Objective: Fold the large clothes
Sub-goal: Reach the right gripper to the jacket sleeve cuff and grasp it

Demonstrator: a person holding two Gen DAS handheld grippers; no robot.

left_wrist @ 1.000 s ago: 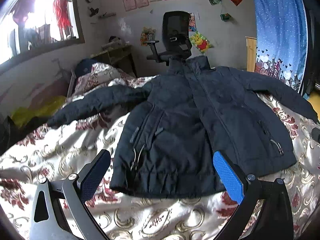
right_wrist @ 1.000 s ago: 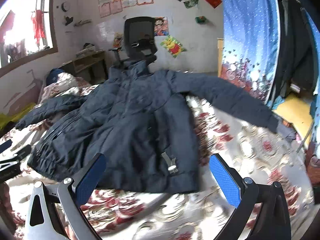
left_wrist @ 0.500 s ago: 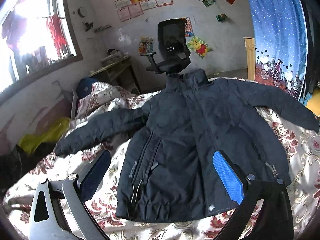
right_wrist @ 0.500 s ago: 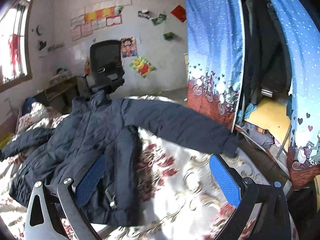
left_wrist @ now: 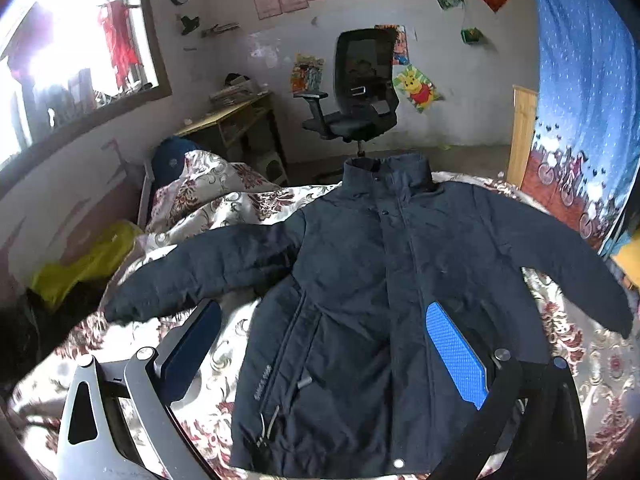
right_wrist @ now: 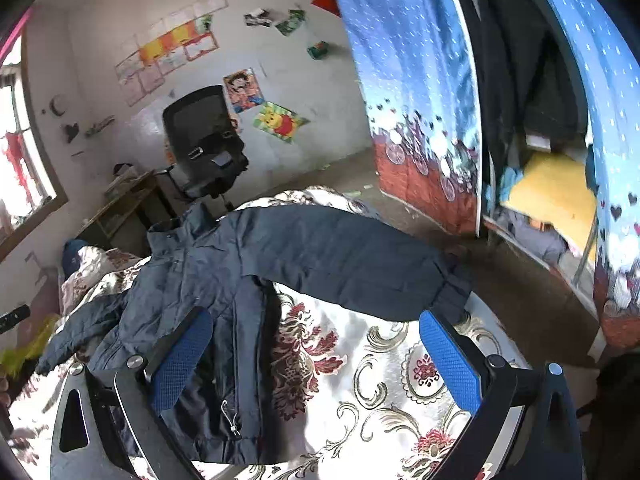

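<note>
Padding is the main thing to reckon with: the dark jacket fills the middle of the left wrist view, spread front-up on the floral bedspread, collar toward the top of the frame, both sleeves stretched out to the sides. It looks thick and quilted, so it will likely feel bulky yet soft, springing back from a crease and sliding a little on the shiny cover. Left gripper hovers above the hem at the bottom of the frame, fingers wide apart and holding nothing. Right gripper in the right wrist view is likewise spread and empty, aimed at the bedspread just below the long sleeve that crosses the centre. Its cuff, right of centre, looks the best hold, being thinner than the padded body, for swinging the sleeve across the chest.
</note>
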